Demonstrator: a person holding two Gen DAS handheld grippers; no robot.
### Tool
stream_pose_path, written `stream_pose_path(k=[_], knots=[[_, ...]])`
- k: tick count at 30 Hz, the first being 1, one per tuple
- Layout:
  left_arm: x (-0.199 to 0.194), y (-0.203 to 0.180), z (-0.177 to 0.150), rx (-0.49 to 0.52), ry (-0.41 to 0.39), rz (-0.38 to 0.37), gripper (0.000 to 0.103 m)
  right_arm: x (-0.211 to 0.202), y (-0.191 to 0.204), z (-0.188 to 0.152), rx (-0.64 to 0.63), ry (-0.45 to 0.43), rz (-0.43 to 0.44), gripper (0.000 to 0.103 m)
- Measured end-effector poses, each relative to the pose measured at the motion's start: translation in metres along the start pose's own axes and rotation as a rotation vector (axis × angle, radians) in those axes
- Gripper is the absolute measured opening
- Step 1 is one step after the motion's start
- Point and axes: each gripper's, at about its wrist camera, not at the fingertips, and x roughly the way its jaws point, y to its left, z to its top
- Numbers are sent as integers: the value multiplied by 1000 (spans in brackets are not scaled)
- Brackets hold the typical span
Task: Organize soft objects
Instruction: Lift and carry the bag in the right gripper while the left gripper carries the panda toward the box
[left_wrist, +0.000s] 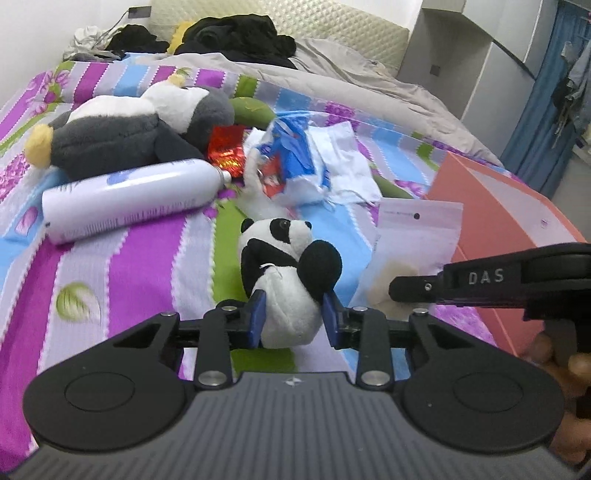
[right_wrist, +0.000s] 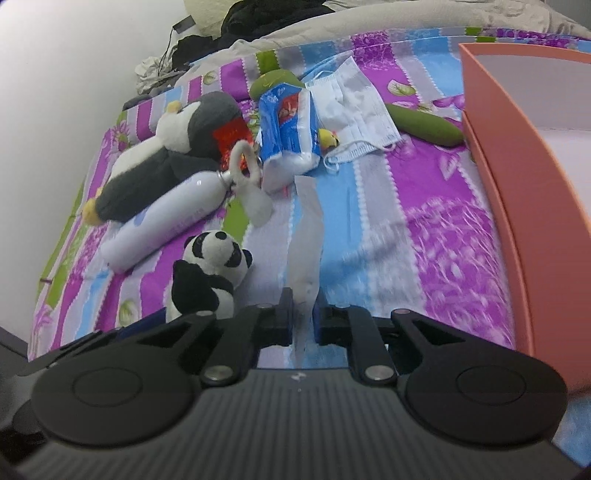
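Note:
A small panda plush (left_wrist: 288, 266) is lifted just above the striped bedspread (left_wrist: 147, 266), and my left gripper (left_wrist: 295, 310) is shut on its white belly, blue pads pressing both sides. In the right wrist view the same panda (right_wrist: 210, 269) hangs at lower left. My right gripper (right_wrist: 303, 306) is shut on a thin white plastic packet (right_wrist: 306, 236), seen edge-on. From the left wrist view that packet (left_wrist: 417, 236) has a cream soft item inside, and the right gripper (left_wrist: 397, 290) comes in from the right.
An open orange box (right_wrist: 517, 184) stands at the right. Farther up the bed lie a large penguin plush (left_wrist: 122, 129), a white bottle (left_wrist: 129, 199), a blue tissue pack (left_wrist: 291, 155), face masks (right_wrist: 354, 110) and a green plush (right_wrist: 424, 123). Black clothes (left_wrist: 236, 33) pile by the headboard.

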Motion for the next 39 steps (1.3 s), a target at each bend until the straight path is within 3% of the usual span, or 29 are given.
stream_pose_path(k=[8,13,24,30,39], knots=[[-22,-9,-27,-35,25,-60,40,-27,-15,-33,3,26,-9,14],[-15,-16,-33,5,43,-60,48,-22,-21,-46,-16,44,-49,16],[6,-31,-39,123,60,-23,70,-1,-26,-43,-61,-4,-92,25],[14,-30,-37,105,61,-14,69,9,-37,-41,29,16,-39,25],[12,-17,-36,8,34,-7,55,23,-29,-34,5,32,-47,25]])
